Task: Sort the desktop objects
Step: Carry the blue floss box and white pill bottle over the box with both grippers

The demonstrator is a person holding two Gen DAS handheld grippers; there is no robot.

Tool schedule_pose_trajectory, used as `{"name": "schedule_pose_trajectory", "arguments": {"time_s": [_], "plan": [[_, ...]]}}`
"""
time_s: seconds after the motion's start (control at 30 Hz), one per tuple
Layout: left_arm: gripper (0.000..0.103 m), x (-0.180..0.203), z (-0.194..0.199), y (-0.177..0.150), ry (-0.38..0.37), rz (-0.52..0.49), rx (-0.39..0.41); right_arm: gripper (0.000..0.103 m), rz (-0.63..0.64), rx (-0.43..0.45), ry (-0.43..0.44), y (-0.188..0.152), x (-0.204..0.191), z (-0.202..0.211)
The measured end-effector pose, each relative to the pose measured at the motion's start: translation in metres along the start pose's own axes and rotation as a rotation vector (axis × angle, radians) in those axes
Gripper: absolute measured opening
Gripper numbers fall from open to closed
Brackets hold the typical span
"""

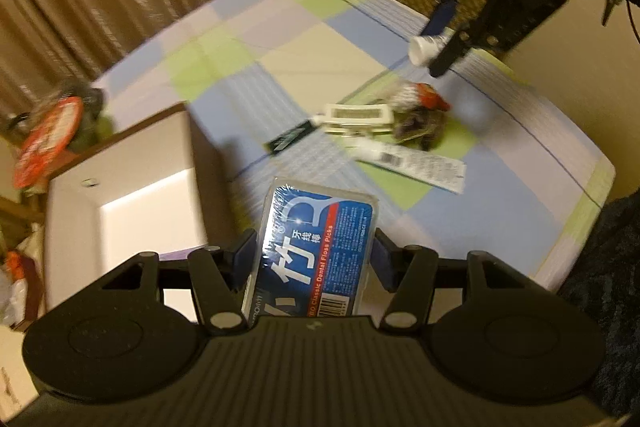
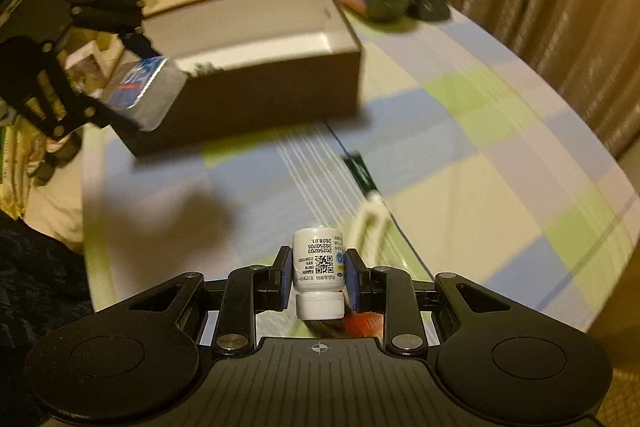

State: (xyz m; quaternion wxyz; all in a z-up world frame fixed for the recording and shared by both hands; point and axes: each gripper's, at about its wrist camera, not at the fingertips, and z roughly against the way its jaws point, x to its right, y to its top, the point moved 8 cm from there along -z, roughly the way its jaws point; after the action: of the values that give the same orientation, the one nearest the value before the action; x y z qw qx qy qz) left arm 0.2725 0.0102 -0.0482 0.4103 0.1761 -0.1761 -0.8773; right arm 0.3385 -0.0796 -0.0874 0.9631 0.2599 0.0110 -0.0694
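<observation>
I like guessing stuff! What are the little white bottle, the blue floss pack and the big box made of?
Bottle: likely smooth plastic, matte white, with a ribbed cap and printed label.
Floss pack: probably clear, glossy plastic; light glints on it.
Box: looks like cardboard, with stiff thin walls, white inside and dark outside.

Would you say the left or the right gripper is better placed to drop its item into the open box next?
Left, probably. The left gripper, holding the floss pick pack, hangs right beside the open box. The right gripper, holding the small white bottle, sits farther off across the checked cloth.
</observation>
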Motion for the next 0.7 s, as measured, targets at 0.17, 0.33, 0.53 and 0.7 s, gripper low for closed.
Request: {"name": "schedule_pose_trajectory", "arguments": {"time_s": [0.17, 0.33, 0.53, 0.7], "plan": [[0.055, -0.038, 0.028, -0.017, 0.081, 0.032, 0.013, 0.026, 0.060, 0.045, 0.037, 0.049, -0.028, -0.003], [0.055, -0.081, 0.046, -0.038, 0.156, 0.071, 0.006, 0.026, 0.108, 0.092, 0.067, 0.102, -0.053, -0.014], [0.055, -0.129, 0.051, -0.064, 0.204, 0.117, -0.005, 0.026, 0.146, 0.130, 0.105, 0.158, -0.080, -0.038], [0.055, -0.152, 0.040, -0.080, 0.188, 0.122, -0.018, 0.026, 0.176, 0.118, 0.130, 0.190, -0.099, -0.065]]}}
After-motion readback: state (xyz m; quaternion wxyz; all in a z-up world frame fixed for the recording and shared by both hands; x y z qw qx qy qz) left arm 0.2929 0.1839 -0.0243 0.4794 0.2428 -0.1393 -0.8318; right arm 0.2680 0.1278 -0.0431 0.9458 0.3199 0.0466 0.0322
